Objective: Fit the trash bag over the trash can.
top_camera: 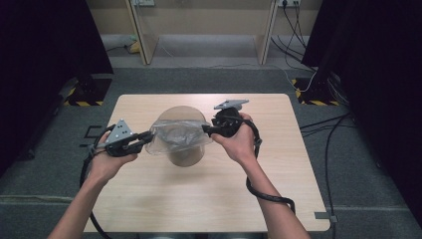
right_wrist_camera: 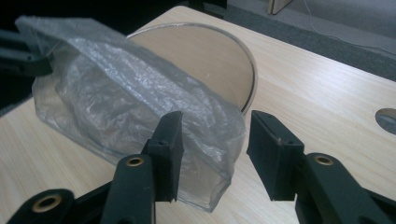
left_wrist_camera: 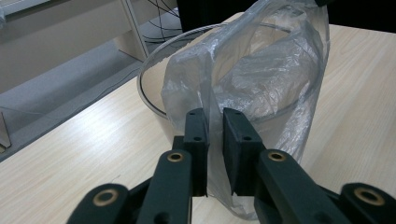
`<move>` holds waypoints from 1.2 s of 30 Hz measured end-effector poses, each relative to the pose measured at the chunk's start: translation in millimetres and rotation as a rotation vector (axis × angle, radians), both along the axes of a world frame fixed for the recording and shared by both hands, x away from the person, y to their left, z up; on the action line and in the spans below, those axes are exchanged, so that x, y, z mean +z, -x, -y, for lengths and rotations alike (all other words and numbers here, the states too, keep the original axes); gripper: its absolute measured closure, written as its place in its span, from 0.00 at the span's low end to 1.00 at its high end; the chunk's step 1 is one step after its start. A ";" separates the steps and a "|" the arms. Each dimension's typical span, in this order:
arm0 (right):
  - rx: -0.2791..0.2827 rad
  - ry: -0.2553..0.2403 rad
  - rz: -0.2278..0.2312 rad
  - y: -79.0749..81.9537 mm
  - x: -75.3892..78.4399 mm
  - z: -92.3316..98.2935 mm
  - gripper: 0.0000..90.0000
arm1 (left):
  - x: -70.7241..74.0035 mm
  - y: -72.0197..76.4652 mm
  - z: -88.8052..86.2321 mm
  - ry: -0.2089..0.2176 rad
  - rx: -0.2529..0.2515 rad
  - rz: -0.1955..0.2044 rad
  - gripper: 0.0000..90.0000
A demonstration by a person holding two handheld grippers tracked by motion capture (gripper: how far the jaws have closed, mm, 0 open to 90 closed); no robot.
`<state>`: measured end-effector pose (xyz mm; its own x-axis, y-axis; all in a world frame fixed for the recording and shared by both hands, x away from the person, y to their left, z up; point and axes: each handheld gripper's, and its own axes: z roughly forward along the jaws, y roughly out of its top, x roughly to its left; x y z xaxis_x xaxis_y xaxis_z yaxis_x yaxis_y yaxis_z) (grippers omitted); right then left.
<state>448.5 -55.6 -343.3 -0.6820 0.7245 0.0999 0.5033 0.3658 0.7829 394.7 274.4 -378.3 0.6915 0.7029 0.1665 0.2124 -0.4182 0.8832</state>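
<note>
Here a thin, crinkled clear plastic bag drapes over a round transparent container mid-table. The left gripper pinches its hem; the right gripper stands released beside the other edge. Light, limp and slippery, the bag is best gripped on a gathered fold at the rim.

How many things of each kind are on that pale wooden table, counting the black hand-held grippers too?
Clear round plastic container: 1
Thin clear plastic bag: 1
Black two-jaw grippers: 2, the left gripper and the right gripper
Total: 4
</note>
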 end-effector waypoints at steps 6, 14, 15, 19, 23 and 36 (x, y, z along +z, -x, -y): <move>0.019 0.048 -0.027 -4.9 -6.8 -3.1 0.87 | -1.8 -7.4 -0.1 -0.009 0.024 -0.005 0.93; -0.032 0.062 -0.011 -14.0 -16.6 -4.6 1.00 | -3.7 -26.0 1.3 -0.024 0.085 -0.002 0.96; -0.040 0.060 -0.007 -15.1 -17.2 -4.8 1.00 | -4.3 -29.0 1.5 -0.029 0.091 0.000 0.96; -0.057 0.063 0.008 -18.1 -18.8 -6.4 1.00 | -8.1 -38.3 2.5 -0.020 0.128 0.010 0.97; -0.070 0.069 0.004 -19.8 -20.8 -7.4 1.00 | -11.5 -43.2 3.3 -0.012 0.143 0.010 0.96; -0.058 0.027 -0.005 -11.6 -17.4 -8.0 1.00 | -0.6 -8.4 -17.0 0.147 0.148 -0.036 0.44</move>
<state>460.1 -47.6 -360.7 -0.6386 0.7651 0.0825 0.5277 0.3574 0.7706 403.1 291.4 -378.9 0.5827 0.8120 0.0318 0.2942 -0.2472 0.9232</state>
